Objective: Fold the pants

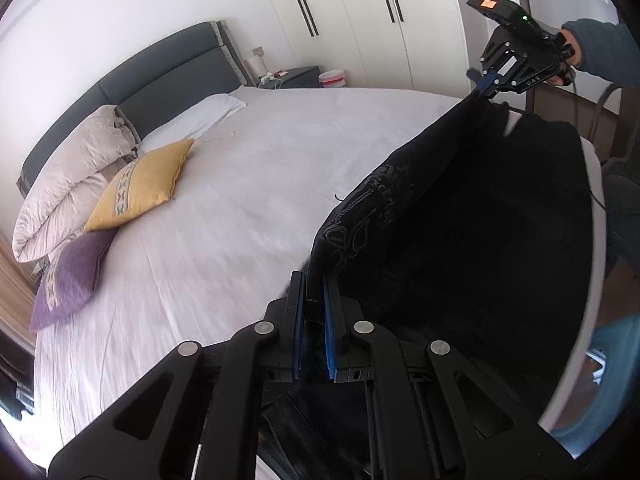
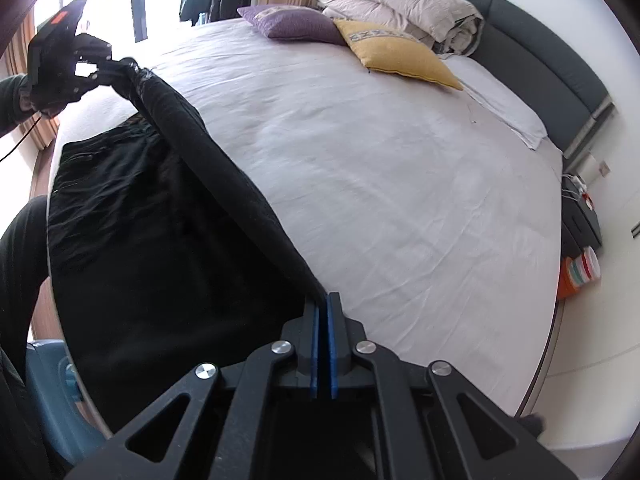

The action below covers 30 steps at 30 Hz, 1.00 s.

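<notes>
On the white-sheeted bed (image 2: pixel 400 200), black pants (image 1: pixel 460 240) are held raised near its edge, one fabric edge stretched taut between the left gripper (image 1: pixel 314 292) and the right gripper (image 2: pixel 322 312), each clamped on it.

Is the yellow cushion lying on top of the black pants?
No. The yellow cushion rests near the headboard beside the purple cushion, well apart from the pants.

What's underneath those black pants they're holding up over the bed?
The black pants, pinched by the left gripper and right gripper, drape over the bed's white sheet near its edge. Whatever lies directly beneath the dark cloth is covered, so I can't tell.
</notes>
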Available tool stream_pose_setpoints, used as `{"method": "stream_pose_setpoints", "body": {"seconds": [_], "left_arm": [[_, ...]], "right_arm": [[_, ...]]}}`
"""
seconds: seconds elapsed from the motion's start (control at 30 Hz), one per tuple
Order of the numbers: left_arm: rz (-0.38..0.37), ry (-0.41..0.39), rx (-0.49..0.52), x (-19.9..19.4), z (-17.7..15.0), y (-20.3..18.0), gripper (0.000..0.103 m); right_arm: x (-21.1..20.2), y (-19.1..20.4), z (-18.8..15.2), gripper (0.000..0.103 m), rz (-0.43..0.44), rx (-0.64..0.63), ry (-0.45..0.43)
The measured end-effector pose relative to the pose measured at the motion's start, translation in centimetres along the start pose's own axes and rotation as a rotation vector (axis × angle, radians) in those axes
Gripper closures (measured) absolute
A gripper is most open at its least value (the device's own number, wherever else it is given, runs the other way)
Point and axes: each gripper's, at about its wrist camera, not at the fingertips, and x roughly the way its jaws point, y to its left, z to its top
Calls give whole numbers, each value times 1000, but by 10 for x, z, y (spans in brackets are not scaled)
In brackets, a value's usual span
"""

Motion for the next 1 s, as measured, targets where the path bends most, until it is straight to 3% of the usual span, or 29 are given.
{"method": "stream_pose_setpoints", "body": {"seconds": [0.3,0.53,0.8,1.0], "left_arm": [[11,66,7,-31,-63,-79,96],[63,80,-21,-47,-108,-124,96],[82,78,-169,-39,-141,-135,95],[66,61,-196,-47,-148,-131,95]], "right_arm": [[2,74,-54,99,-31,95,17],[2,112,-71,99,-71,111,34],[12,131,-76,99,-81,113,82],[13,142,-77,99,-98,85,107]]}}
